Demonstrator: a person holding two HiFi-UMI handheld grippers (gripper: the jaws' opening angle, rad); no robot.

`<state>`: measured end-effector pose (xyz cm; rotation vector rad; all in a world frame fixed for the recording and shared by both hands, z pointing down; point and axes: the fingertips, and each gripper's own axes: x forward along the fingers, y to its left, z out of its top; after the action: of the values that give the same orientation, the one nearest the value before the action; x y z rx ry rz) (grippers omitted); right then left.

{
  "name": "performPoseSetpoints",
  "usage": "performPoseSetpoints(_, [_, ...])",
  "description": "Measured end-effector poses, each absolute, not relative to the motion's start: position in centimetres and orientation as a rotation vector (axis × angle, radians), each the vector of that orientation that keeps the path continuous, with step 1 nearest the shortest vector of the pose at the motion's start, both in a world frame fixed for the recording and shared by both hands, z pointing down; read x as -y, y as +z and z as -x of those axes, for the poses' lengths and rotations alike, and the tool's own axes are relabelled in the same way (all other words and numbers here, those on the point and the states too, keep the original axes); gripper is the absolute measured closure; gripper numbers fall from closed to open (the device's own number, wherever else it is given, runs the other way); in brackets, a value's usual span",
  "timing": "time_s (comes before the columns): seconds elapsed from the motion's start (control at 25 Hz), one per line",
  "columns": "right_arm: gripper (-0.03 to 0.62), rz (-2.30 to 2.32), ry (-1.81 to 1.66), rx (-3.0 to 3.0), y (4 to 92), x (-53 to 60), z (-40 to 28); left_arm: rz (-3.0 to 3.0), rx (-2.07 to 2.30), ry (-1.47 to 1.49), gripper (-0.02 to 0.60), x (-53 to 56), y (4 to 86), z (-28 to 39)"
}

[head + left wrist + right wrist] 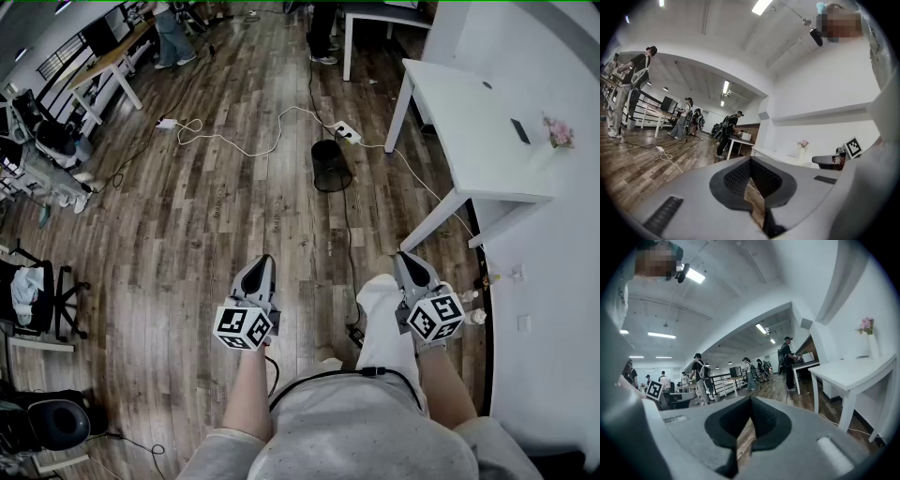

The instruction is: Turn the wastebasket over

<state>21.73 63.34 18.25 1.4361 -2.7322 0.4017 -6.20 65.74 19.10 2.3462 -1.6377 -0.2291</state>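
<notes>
Well, the black mesh wastebasket (332, 165) stands upright on floorboards (234, 216).

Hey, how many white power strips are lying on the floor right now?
2. The first power strip lies far left near the wooden desk. The second power strip sits just beyond the black wastebasket. Furniture may hide more.

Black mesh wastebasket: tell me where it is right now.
In the head view the black mesh wastebasket sits on the wooden floor ahead, right of centre, beside a white power strip and left of the white table.
</notes>
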Motion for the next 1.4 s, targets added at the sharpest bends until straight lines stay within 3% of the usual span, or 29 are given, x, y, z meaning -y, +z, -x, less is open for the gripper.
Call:
performPoseSetpoints(0.4, [0.594,-1.41,0.435,2.765,19.2,-60.3,-20.5,-2.34,1.656,-0.188,0.583,-62.1,19.7,6.4])
performPoseSetpoints(0.92, [0.592,-1.281,0.439,2.694,24.1,-46.5,-17.6,-2.316,1.567,-0.116,0.583,-47.6,24.1,5.6])
performPoseSetpoints(1.2, [0.48,-1.257,0.508,2.627,26.1,-38.0,-17.5,-2.279,1.555,-0.08,0.583,-39.3,25.8,5.5])
performPoseSetpoints(1.4, [0.457,-1.229,0.548,2.609,27.6,-32.2,-17.9,-2.228,1.578,-0.045,0.58,-33.9,27.3,5.7])
